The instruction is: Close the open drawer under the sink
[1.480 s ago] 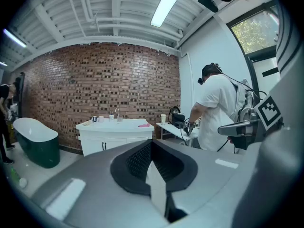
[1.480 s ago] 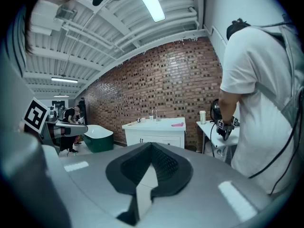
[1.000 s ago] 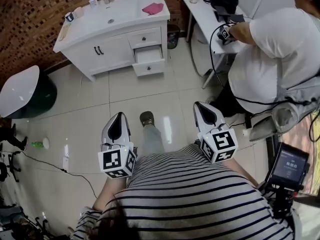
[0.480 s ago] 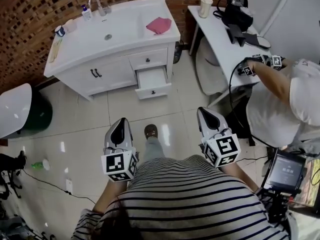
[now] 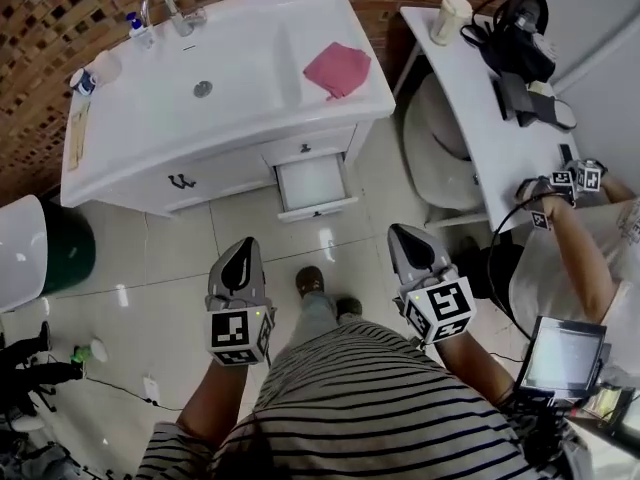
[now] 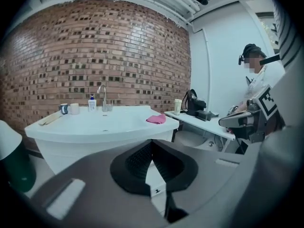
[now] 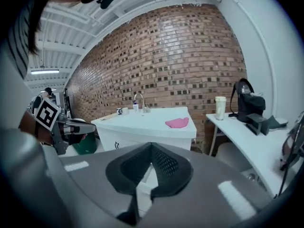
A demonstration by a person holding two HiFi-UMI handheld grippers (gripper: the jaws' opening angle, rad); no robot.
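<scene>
While the white sink vanity (image 5: pixel 240 58) stands ahead, its drawer (image 5: pixel 313 183) juts open below the counter's right side — well apart from both grippers. Left gripper (image 5: pixel 243 243) and right gripper (image 5: pixel 400 233) hang over floor tiles (image 5: pixel 140 278), jaws pressed together, empty.

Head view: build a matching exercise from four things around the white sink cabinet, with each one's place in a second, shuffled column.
Things
1. pink folded cloth
2. white drawer
3. pale paper cup
4. chrome tap

Places
A. pulled out under the white countertop
B. standing on the white side table
C. at the back edge of the basin, by the brick wall
D. lying flat on the countertop beside the basin

Pairs: 1-D, 2-A, 3-B, 4-C
</scene>
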